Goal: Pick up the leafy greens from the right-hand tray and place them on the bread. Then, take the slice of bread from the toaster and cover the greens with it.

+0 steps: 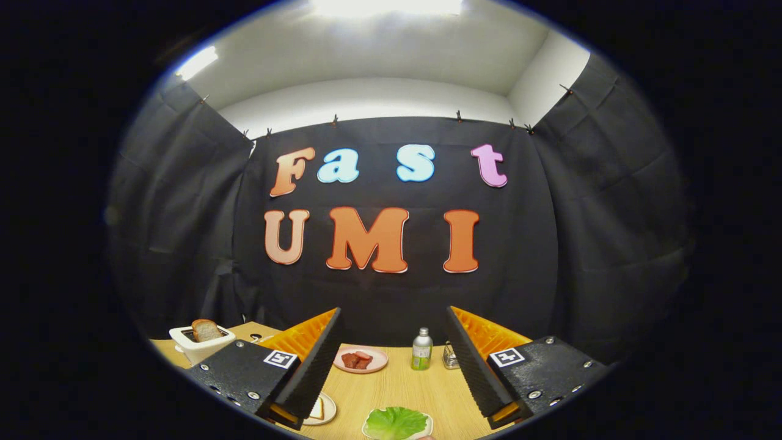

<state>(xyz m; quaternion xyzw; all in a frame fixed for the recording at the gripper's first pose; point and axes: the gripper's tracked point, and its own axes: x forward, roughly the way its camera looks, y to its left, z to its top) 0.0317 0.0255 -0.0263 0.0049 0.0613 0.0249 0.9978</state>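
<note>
**Gripper held wide open above the table, nothing between its fingers**

The gripper (394,360) stands with its two fingers spread far apart and holds nothing; the wooden table (397,385) shows through the gap between them. Each finger (311,366) slants inward toward its tip, and neither one touches any object.

Low in the gap, nearest the camera and slightly toward the right finger, lie the leafy greens (396,423) on a small pale tray (427,421). Just beside the left finger's lower end, partly hidden behind it, a slice of bread (316,408) rests on a light plate (328,410). The greens and this bread are near each other but apart.

Farther ahead, between the fingertips, a pink plate (361,366) carries a few reddish-brown pieces of food (357,360). To its right, also between the tips, stands a small green bottle (421,349) with a silvery cap, upright, and just beside it, close to the right finger, a small metal object (451,357) too small to make out.

Beyond the left finger, outside the gap, sits a white toaster (198,343) near the table's far left corner, with a browned slice of toast (206,330) sticking up out of its slot. Behind the table hangs the booth's black cloth wall (391,293).
</note>
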